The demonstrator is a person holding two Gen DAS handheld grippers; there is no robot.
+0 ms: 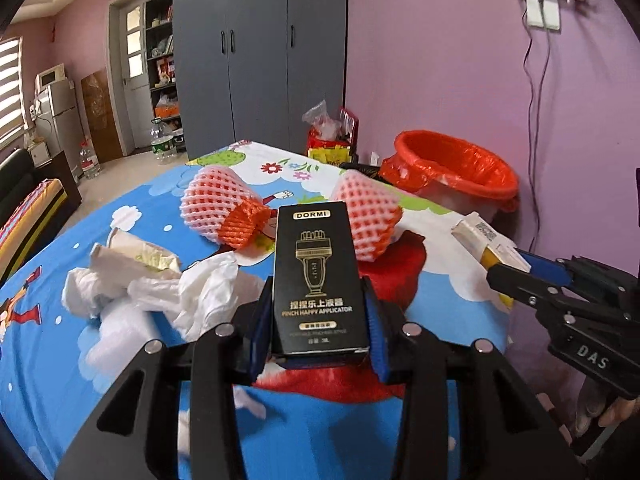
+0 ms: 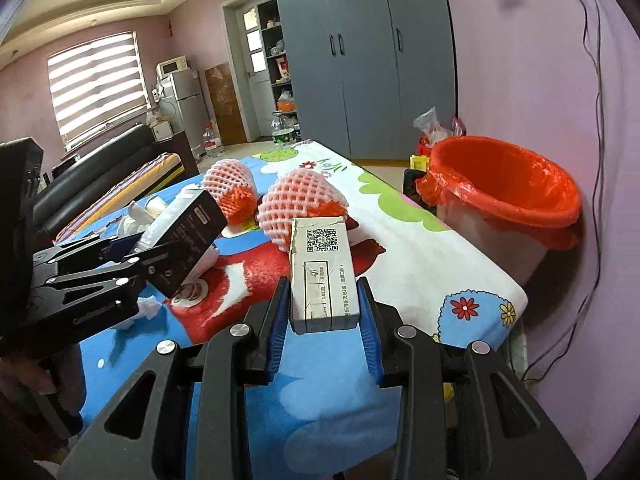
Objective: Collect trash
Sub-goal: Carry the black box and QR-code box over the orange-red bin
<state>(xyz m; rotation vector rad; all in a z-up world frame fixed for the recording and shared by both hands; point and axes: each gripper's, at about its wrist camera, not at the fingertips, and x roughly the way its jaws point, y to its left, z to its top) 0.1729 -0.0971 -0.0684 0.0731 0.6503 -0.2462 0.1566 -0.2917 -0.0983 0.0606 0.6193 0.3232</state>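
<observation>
On the far left of the table (image 1: 48,360), covered by a bright cartoon-print cloth, lies a pile of crumpled white tissues (image 1: 188,292) with a crushed paper wrapper (image 1: 136,256) on top of it. Behind the pile sits a white foam fruit net (image 1: 212,204) with an orange net tucked into its open end.

Left gripper (image 1: 318,320) — fingers closed against both sides of a black box (image 1: 320,276), held upright above the table with its printed face toward the camera. The right wrist view shows the same box (image 2: 188,240) tilted in that gripper (image 2: 160,256), clear of the cloth.

A second foam fruit net (image 1: 372,216) lies just behind and to the right of the black box.

Right gripper (image 2: 322,304) — blue pads (image 2: 276,320) pressed on the long sides of a white box (image 2: 322,276) with a QR code on its top face, lifted over the table. In the left wrist view that gripper (image 1: 508,268) holds the white box (image 1: 484,240) near the table's right edge.

Beyond that edge, against the purple wall, stands a bin (image 2: 504,248) lined with an orange bag (image 2: 552,184); its mouth is open
</observation>
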